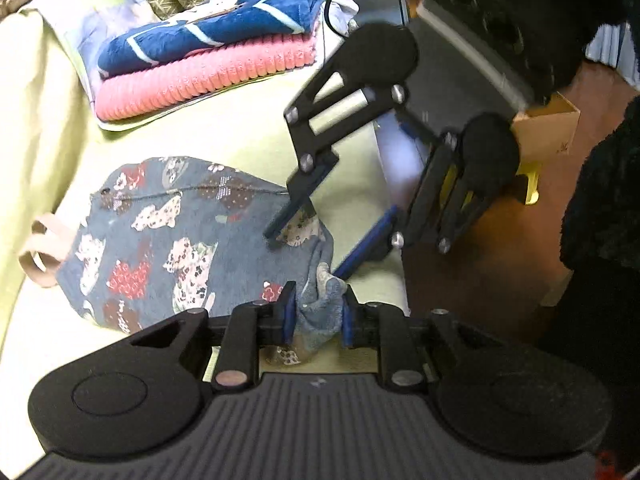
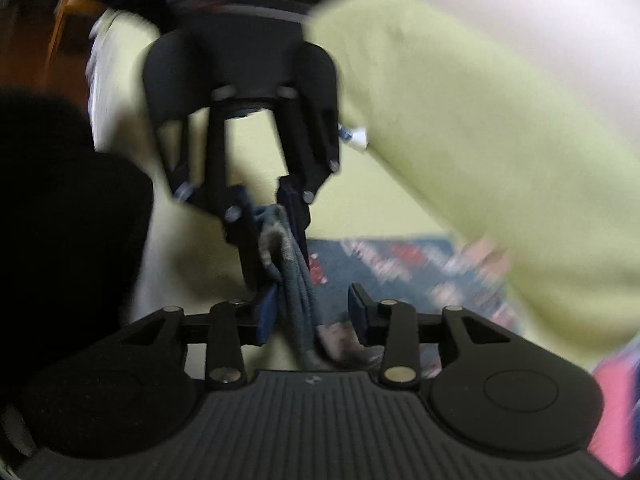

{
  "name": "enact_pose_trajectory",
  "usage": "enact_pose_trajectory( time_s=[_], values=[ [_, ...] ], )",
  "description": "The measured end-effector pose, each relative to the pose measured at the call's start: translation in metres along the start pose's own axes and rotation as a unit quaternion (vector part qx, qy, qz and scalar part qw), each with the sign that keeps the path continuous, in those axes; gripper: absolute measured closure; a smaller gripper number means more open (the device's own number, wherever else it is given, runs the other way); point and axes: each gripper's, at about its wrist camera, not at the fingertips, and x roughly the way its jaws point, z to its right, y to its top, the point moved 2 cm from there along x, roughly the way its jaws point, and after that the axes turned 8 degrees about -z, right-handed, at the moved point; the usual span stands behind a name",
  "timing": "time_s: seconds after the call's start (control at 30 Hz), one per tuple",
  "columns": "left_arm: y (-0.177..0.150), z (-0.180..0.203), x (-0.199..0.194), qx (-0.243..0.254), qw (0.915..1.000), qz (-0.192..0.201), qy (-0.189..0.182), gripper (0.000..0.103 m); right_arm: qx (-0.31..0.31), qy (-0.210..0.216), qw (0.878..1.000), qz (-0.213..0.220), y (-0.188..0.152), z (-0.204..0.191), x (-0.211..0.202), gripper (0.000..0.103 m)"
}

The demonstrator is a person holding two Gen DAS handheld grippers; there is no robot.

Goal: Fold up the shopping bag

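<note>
Blue patterned cloth of the shopping bag (image 1: 160,236) spread flat on the yellow-green sheet (image 1: 240,136), tan handles (image 1: 42,256) at its far end, so that the near corner can be lifted over for a fold. Left gripper (image 1: 318,312) clamped on that bunched corner; right gripper (image 1: 308,240) beside it, fabric between its jaws in the right wrist view, pads apparently not yet pressing, likely to share the edge. Folded blankets (image 1: 208,60) stacked well apart, clear of the work.
</note>
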Motion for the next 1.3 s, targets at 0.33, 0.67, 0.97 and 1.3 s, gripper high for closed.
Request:
enact_pose_trajectory(
  time_s=[0.33, 0.67, 0.97, 1.3],
  values=[
    [-0.011, -0.044, -0.008, -0.162, 0.9829, 0.021, -0.085, 0.082, -0.029, 0.046, 0.998, -0.005, -0.008, 0.002, 0.014, 0.068],
    [-0.016, -0.061, -0.029, -0.177, 0.9831, 0.018, -0.043, 0.086, 0.39, 0.334, 0.854, -0.084, -0.028, 0.12, 0.062, 0.092],
    [0.017, -0.027, -0.039, -0.046, 0.9971, 0.017, 0.059, 0.099, 0.461, 0.42, 0.765, -0.16, -0.047, 0.144, 0.094, 0.095],
    [0.015, -0.029, 0.007, -0.044, 0.9946, -0.051, 0.08, 0.103, 0.478, 0.431, 0.736, -0.211, -0.051, 0.148, 0.117, 0.097]
  ],
)
